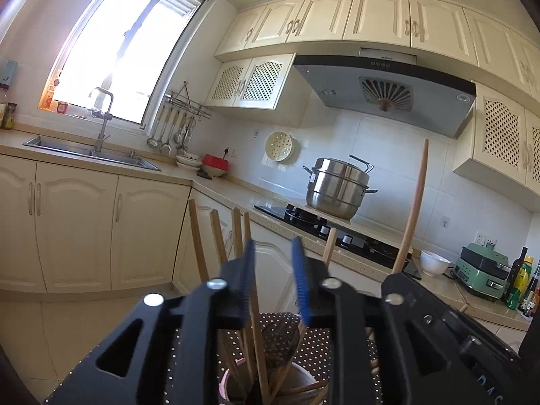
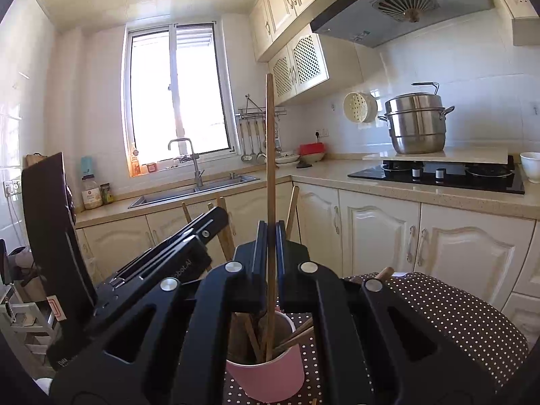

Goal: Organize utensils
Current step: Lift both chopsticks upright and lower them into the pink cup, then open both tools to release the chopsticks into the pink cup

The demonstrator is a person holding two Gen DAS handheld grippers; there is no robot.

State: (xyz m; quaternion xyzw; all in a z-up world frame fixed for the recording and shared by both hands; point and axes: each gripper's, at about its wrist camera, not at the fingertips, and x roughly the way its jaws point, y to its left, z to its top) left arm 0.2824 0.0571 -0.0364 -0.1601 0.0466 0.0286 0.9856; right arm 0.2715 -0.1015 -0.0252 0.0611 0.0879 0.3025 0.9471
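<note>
At the far left a bright window stands over the sink and its tap. Bottles sit on the counter left of the sink. Ladles hang from a rack right of the window, with a red box and bowls just beside them in the corner.

In the near middle a pink cup stands on a brown dotted cloth. Several wooden chopsticks lean in the cup, their tops fanning out to the left and right.

The left gripper hangs over the cup with its blue pads apart. One thin chopstick passes up between the jaws close to the left pad; whether it touches that pad I cannot tell. In the right wrist view this gripper shows as a black body on the left, tilted toward the cup.

The right gripper is clamped on a long wooden stick. The stick stands nearly upright, its lower end down inside the cup and its top well above the jaws. In the left wrist view the same stick rises at the right, above the right gripper's black body.

Farther right, a steel pot sits on a board across the black hob, under the hood. A white bowl stands at the hob's right end. Beyond it are a green appliance and dark bottles at the far right.
</note>
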